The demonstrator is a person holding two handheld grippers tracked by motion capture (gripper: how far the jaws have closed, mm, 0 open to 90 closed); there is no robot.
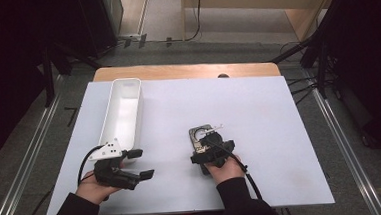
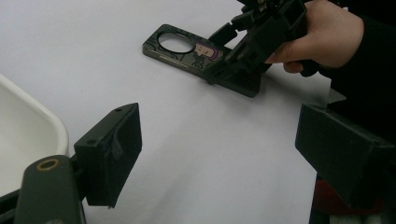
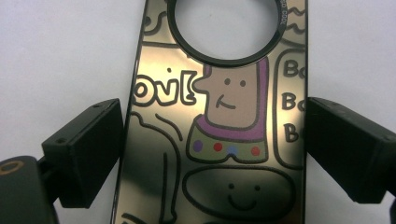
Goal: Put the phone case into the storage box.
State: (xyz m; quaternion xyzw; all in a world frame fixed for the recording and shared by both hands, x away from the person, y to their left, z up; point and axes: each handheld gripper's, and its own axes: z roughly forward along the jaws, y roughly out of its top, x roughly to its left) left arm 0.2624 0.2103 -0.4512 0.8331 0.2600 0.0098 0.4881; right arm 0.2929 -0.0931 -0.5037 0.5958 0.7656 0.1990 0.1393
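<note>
The flat phone case [image 1: 201, 138], dark and glossy with cartoon figures and a round camera hole, lay on the white counter [image 1: 269, 112] a little right of the middle. The right hand-held gripper [image 1: 212, 153] was right on it. In the right gripper view its two black jaws stood one to each long edge of the case [image 3: 219, 140], close to the edges but with a sliver of gap on either side, so it was open around the case and not yet pinching it, as far as I could judge. The case's long axis ran straight away from that gripper, the camera hole at the far end, so the jaws would close across its narrow width.

The left hand-held gripper [image 1: 139, 164] hung well apart to the left, near the front of the counter, jaws wide and holding nothing. From its own camera the case [image 2: 196, 53] lay ahead and off to one side, with the right hand [image 2: 322, 35] over its near end. The right hand was plainly the nearer one.

A long white bin [image 1: 122, 111] stood on the left side of the counter, just beyond the left gripper. It looked empty.
</note>
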